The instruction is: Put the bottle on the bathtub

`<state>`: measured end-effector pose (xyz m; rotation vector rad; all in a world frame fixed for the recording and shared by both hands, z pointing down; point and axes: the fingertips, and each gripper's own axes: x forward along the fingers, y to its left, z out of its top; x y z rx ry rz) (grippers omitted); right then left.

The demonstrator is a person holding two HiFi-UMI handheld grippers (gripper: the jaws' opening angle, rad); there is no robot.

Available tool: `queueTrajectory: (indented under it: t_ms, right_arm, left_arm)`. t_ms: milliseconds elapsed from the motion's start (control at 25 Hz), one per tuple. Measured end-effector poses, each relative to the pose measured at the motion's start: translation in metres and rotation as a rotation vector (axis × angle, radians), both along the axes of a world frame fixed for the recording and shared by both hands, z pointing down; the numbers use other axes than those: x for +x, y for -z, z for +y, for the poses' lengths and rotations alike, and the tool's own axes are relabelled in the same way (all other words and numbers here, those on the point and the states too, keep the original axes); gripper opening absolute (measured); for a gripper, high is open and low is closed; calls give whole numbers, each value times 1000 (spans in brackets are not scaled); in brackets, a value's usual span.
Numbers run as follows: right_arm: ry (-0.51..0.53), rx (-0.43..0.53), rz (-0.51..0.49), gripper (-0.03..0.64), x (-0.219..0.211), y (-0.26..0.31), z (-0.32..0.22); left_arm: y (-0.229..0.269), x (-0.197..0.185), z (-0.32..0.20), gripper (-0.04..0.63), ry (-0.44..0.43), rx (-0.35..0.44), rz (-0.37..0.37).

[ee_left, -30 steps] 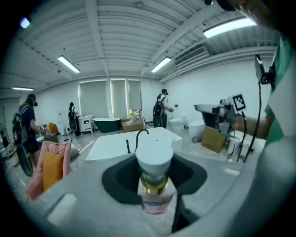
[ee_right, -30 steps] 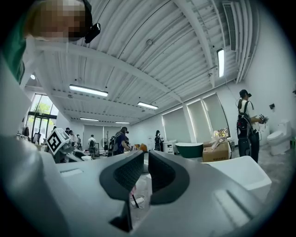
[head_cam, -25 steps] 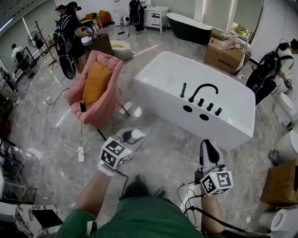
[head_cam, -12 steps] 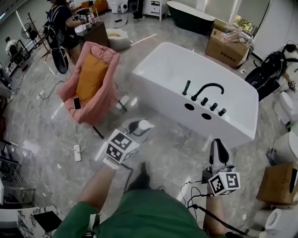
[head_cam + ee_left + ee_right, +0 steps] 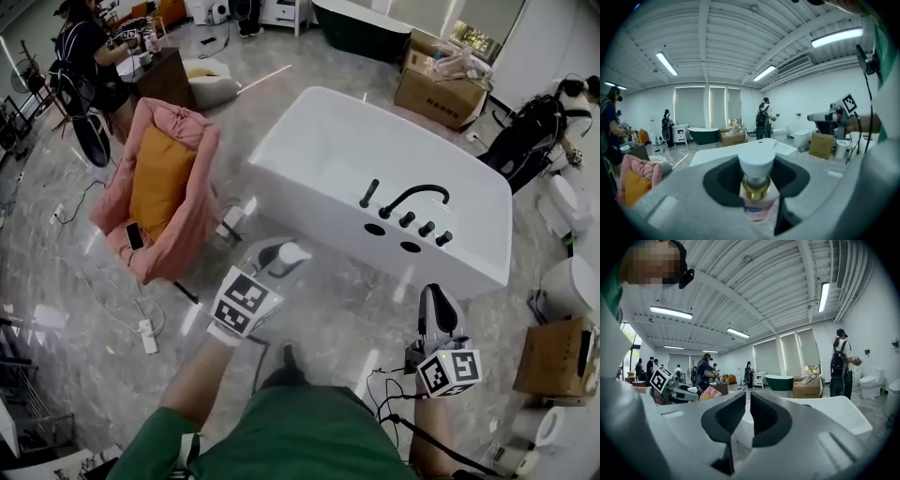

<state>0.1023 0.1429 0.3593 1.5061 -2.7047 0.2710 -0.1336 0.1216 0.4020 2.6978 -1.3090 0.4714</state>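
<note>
Showroom floor, white bathtub [image 5: 309, 202] ahead — left gripper [image 5: 275, 260] clamps pump bottle [image 5: 289, 253] upright, short of near rim, ready for placing; right gripper [image 5: 435, 302] idle, jaws nearly together.

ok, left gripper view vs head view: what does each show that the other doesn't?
Left gripper view only: the bottle close up, gold collar and pink label, clamped between the left gripper fingers; the ceiling lights.
Head view only: the black faucet on the tub deck, a phone on the pink chair, the person's green shirt.
Both: the bottle's white cap, the white bathtub, the chair, the right gripper, the dark green tub at the back.
</note>
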Motion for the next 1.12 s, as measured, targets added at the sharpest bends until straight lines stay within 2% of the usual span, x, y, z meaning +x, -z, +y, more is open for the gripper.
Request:
queueTrajectory:
  t_ms: [280,440,680,1120]
  right_arm:
    - [-36,-50,17,30,-24,-12,-42]
    - [-32,-66,8,29,-34,-23,-66]
    - [-15,-86,-23,30,-33,-42,-121]
    - [93,-60,-51,29,-12,-42,-282]
  left_arm:
    - [-11,-22,-58,150,-25,-29,7]
    - [-25,-35,-86,150,-11,-44,4]
    - [-33,-32,-137,150,7,-47,1]
    - [-38,-2,-272,150,82,-55,-9]
